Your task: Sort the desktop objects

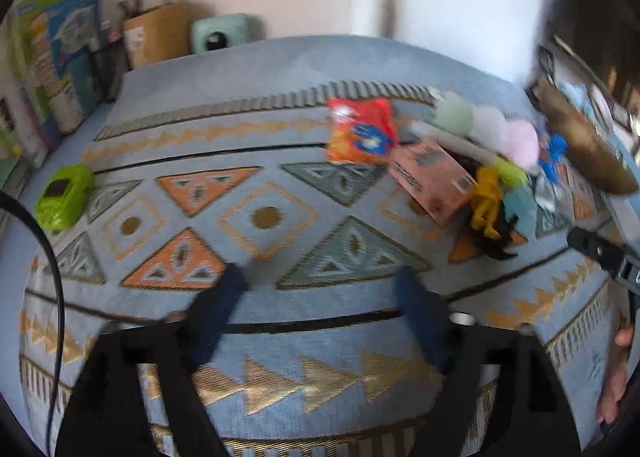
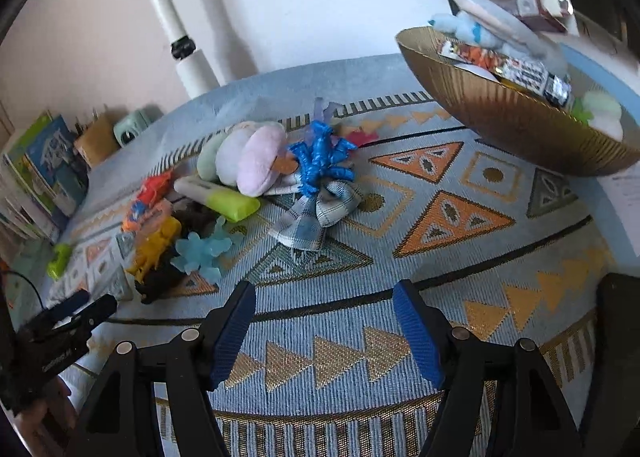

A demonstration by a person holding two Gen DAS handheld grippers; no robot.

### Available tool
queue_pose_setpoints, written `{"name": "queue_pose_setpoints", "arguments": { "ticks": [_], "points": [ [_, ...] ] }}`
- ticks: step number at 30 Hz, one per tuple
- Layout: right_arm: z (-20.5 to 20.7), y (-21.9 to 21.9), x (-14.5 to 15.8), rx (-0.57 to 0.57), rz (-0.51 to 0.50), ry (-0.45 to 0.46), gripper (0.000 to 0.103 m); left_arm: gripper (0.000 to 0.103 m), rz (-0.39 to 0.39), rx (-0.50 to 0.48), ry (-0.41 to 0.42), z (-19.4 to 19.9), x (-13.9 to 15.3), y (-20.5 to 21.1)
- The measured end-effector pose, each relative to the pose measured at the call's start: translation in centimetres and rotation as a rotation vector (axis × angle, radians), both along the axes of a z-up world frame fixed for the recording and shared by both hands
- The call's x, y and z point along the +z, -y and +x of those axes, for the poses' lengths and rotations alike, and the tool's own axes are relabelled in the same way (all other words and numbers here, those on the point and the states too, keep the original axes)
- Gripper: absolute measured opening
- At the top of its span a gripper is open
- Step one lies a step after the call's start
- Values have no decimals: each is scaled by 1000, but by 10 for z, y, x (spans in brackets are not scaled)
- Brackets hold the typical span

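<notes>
Toys [image 2: 248, 193] heap ahead-left of the right tongs [image 2: 325, 331], highlighter [image 2: 218, 197] lying crosswise; both tongs, left tongs [image 1: 322, 297] included, gape apart, empty.

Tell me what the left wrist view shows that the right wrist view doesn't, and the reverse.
Only the left wrist view: the face of the pink printed card and of the orange-red snack packet, nearly hidden from the right.

Only the right wrist view: the contents of the gold ribbed bowl, including a long printed wrapper, plus the blue checked fabric bow on the cloth.

Both: the patterned blue tablecloth, lime green packet, pastel plush toy, yellow toy figure, and open, empty left gripper and right gripper.
</notes>
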State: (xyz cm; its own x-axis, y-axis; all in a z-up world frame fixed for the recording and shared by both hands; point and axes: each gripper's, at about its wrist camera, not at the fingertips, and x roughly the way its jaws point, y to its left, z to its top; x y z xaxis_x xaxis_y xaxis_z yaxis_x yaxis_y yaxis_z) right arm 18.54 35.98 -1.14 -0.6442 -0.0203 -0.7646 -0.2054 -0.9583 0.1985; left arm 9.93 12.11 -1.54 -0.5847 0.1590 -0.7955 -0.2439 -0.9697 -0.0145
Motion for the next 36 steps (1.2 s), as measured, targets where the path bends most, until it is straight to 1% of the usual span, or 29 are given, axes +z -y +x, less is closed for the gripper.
{"name": "queue_pose_setpoints", "arguments": {
  "ticks": [1, 2, 3, 4, 7, 9, 16, 17, 18, 20, 23, 36],
  "points": [
    [0, 2, -1, 2, 13, 5, 70, 99, -16, -7, 3, -1, -1, -2],
    [-1, 3, -1, 4, 21, 8, 72, 103, -26, -4, 17, -2, -4, -4],
    [-2, 4, -1, 8, 24, 10, 73, 103, -7, 0, 21, -3, -4, -1],
    [-2, 4, -1, 9, 27, 10, 74, 103, -4, 0, 21, -3, -4, 1],
    [-3, 4, -2, 16, 21, 11, 79, 103, -13, -1, 21, -3, -5, 1],
    [-4, 5, -3, 17, 24, 15, 85, 103, -14, -1, 21, -2, -5, 2],
    [-6, 6, -4, 20, 32, 19, 87, 103, -14, -1, 21, -2, -5, 1],
    [-7, 7, -4, 23, 33, 21, 90, 103, -14, -1, 20, -1, -5, 1],
    [-7, 8, -4, 25, 36, 24, 94, 103, -14, -1, 20, -1, -5, 1],
    [-8, 8, -5, 18, 42, 34, 99, 103, -14, -1, 21, -2, -5, 2],
    [-8, 6, -6, 14, 33, 34, 100, 103, -14, -1, 21, -2, -5, 2],
    [-9, 7, -5, 18, 46, 41, 100, 103, -14, -1, 21, -2, -4, 2]
  ]
}}
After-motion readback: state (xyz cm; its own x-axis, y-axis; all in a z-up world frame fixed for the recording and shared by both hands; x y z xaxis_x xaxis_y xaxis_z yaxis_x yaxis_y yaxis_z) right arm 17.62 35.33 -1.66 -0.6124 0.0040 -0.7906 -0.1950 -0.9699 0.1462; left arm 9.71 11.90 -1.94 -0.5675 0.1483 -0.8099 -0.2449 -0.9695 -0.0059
